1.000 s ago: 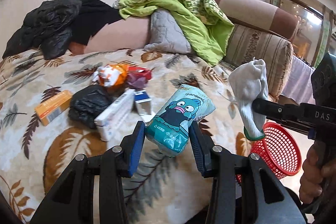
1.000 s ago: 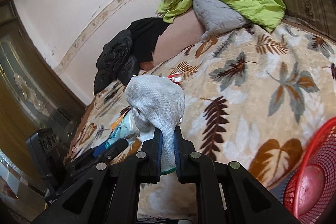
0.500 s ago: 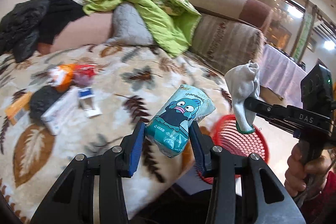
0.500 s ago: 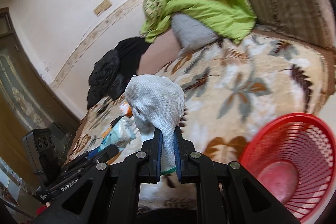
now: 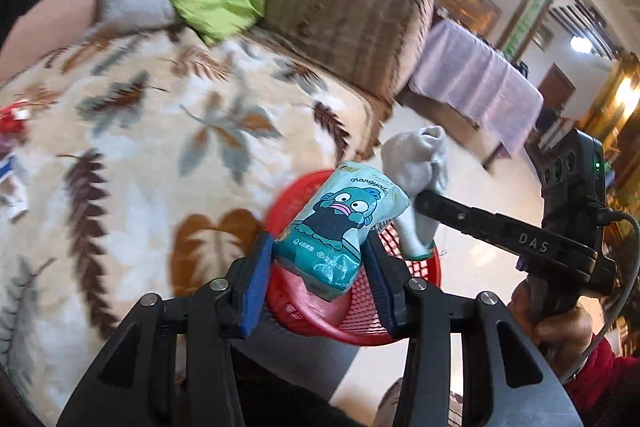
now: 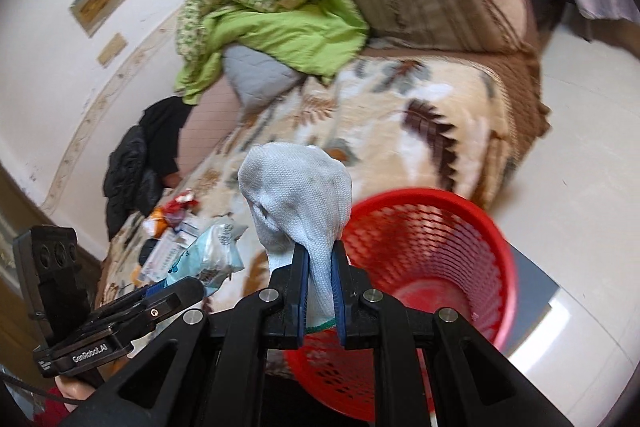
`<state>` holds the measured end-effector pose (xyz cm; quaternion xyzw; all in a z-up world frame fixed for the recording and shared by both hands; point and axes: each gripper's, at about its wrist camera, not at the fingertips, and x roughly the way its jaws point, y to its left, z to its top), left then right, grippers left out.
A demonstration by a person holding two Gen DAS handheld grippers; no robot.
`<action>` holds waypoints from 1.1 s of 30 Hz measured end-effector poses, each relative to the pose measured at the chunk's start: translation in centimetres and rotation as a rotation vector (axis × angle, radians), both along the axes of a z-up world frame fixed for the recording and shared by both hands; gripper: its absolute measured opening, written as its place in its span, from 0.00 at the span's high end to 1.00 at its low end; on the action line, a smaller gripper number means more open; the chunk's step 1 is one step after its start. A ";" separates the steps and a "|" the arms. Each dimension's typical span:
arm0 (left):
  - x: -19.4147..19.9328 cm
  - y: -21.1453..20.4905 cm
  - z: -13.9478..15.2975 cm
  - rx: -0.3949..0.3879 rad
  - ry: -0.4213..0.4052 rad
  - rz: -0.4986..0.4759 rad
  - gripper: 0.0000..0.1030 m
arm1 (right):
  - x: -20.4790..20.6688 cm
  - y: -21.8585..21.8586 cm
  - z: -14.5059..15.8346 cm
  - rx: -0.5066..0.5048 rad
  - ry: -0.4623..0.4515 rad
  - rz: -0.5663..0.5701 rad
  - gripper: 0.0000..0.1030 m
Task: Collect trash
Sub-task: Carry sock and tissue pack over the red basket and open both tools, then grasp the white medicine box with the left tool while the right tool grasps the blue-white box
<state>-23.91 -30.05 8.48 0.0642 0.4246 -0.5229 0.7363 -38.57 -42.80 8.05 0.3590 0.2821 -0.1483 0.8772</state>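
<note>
My left gripper (image 5: 318,267) is shut on a teal tissue pack (image 5: 340,223) with a cartoon face and holds it above the red mesh basket (image 5: 352,323) on the floor. My right gripper (image 6: 320,283) is shut on a white knit glove (image 6: 298,199), over the basket's near rim (image 6: 424,259). The glove (image 5: 416,179) and right gripper also show in the left wrist view, just right of the tissue pack. The tissue pack (image 6: 210,255) shows at the left in the right wrist view.
The basket stands beside the sofa's leaf-pattern blanket (image 5: 160,155). More trash (image 6: 172,227) lies on the blanket further back. A green quilt (image 6: 276,23) and a black jacket (image 6: 136,167) lie against the sofa back. A draped table (image 5: 476,79) stands beyond.
Both grippers have swung right, away from the trash pile and over the red basket, each still holding its item. The basket now sits directly below them.
</note>
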 end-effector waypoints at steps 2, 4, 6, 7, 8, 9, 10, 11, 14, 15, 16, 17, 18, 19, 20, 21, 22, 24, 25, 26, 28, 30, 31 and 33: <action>-0.3 -1.3 -0.4 0.018 0.018 -0.015 0.51 | -0.7 -0.8 -0.7 0.005 0.040 -0.039 0.81; -0.2 -2.3 -0.6 0.029 0.033 -0.022 0.43 | -1.4 -1.4 -1.1 0.016 0.061 -0.067 0.58; -0.2 -2.6 -0.7 0.026 0.048 -0.028 0.41 | -2.0 -1.8 -0.8 0.009 0.066 -0.094 0.47; -0.1 -2.6 -0.6 0.020 0.057 -0.027 0.39 | -2.2 -1.8 -0.5 -0.005 0.067 -0.101 0.47; 0.1 -2.5 -0.5 0.012 0.063 -0.022 0.39 | -2.3 -1.8 -0.1 -0.020 0.066 -0.102 0.47; 0.3 -2.3 -0.3 0.006 0.065 -0.017 0.39 | -2.2 -1.9 0.1 -0.024 0.062 -0.103 0.47; 0.5 -1.9 -0.1 -0.001 0.065 -0.011 0.39 | -2.1 -1.8 0.5 -0.026 0.054 -0.099 0.47; 0.7 -1.4 0.2 -0.009 0.064 -0.003 0.39 | -1.9 -1.7 0.8 -0.025 0.044 -0.089 0.47; 1.7 0.9 1.3 -0.028 0.035 0.043 0.36 | -0.1 -0.5 1.9 -0.043 0.022 -0.040 0.45; 1.9 1.6 1.6 -0.032 0.028 0.057 0.36 | 0.5 0.0 2.2 -0.051 0.020 -0.020 0.45; 2.4 2.8 1.9 -0.036 0.019 0.078 0.36 | 1.5 0.8 2.5 -0.059 0.018 0.008 0.44; 2.8 3.9 2.0 -0.035 0.009 0.097 0.36 | 2.6 1.7 2.8 -0.065 0.013 0.041 0.44; 3.2 4.8 2.1 -0.033 -0.001 0.115 0.36 | 3.3 2.5 2.9 -0.069 0.009 0.064 0.44; 3.8 6.3 2.1 -0.031 -0.015 0.141 0.36 | 4.5 3.5 3.1 -0.071 0.004 0.097 0.44; 4.3 7.5 2.1 -0.025 -0.025 0.163 0.36 | 5.6 4.5 3.3 -0.073 -0.002 0.128 0.44; 4.9 9.0 1.9 -0.017 -0.034 0.189 0.36 | 6.7 5.6 3.5 -0.078 -0.006 0.156 0.44; 5.4 10.4 1.7 -0.013 -0.041 0.214 0.36 | 7.5 6.5 3.6 -0.084 -0.007 0.179 0.43; 6.7 13.2 1.3 -0.005 -0.050 0.270 0.36 | 10.0 8.6 3.8 -0.099 -0.002 0.238 0.42; 7.7 15.0 1.0 0.003 -0.060 0.315 0.36 | 11.3 9.8 3.8 -0.109 0.004 0.265 0.42; 8.4 16.4 0.8 0.013 -0.072 0.356 0.36 | 12.2 10.6 3.7 -0.113 0.009 0.283 0.42; 10.3 19.8 0.2 0.030 -0.097 0.463 0.36 | 14.7 12.7 3.2 -0.108 0.023 0.333 0.42; 12.1 22.6 -0.3 0.042 -0.113 0.564 0.36 | 16.8 14.3 2.6 -0.099 0.042 0.359 0.42; 13.2 24.0 -0.7 0.052 -0.125 0.622 0.36 | 17.8 15.1 2.2 -0.089 0.049 0.375 0.42; 15.2 26.2 -1.2 0.067 -0.138 0.700 0.36 | 19.8 16.5 1.5 -0.083 0.060 0.406 0.42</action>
